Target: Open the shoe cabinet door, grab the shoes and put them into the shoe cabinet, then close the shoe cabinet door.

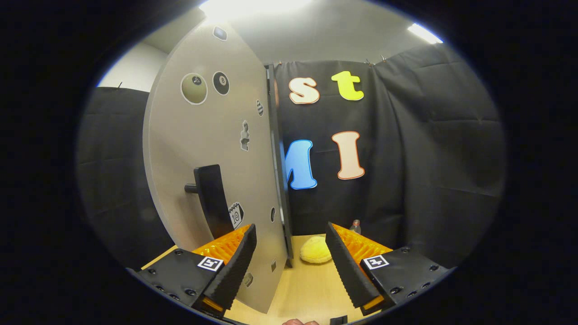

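The grey cabinet door [203, 149], dotted with stickers, stands tall at the left and is seen at an angle. Its black handle [212, 198] juts out just above my left finger [235, 262]. The door's dark near edge [281, 189] runs down between the two fingers. My gripper [290, 229] is open, with nothing held between its fingers. A soft yellow shoe [316, 249] lies on the wooden tabletop [307, 289] just beyond the fingers, right of the door's edge. The cabinet's inside is hidden.
A small clear bottle [356, 225] stands at the back of the tabletop, behind my right finger [350, 266]. Black cloth walls close the booth behind and on both sides. A bit of a hand [298, 322] shows below the fingers.
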A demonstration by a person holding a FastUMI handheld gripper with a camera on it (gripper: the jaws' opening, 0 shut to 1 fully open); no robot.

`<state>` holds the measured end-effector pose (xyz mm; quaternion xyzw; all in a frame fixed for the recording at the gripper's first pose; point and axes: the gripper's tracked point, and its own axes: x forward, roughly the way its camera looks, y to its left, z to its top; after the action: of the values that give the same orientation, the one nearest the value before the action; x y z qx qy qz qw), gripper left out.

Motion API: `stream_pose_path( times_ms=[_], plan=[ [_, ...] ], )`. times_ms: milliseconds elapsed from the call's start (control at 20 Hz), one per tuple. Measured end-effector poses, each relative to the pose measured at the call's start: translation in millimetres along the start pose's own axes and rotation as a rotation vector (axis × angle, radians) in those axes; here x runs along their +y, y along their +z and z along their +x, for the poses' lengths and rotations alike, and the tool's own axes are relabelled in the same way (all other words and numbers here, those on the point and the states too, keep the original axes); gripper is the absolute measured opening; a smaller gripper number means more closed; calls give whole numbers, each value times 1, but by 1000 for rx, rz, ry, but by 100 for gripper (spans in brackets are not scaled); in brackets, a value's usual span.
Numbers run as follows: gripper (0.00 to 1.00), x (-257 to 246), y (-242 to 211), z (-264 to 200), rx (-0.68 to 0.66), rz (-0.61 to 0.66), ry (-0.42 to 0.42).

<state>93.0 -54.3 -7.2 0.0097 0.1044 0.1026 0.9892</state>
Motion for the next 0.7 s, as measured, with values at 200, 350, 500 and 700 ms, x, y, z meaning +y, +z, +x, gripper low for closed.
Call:
stream_pose_path(
  times_ms=[200,350,500,700],
  plan=[
    [97,43,-1,6,-6,-9,0],
    [97,72,-6,12,-4,-35,-1],
    [97,102,-7,21,-5,-49,12],
    [97,140,-6,31,-20,-75,46]
  ],
)
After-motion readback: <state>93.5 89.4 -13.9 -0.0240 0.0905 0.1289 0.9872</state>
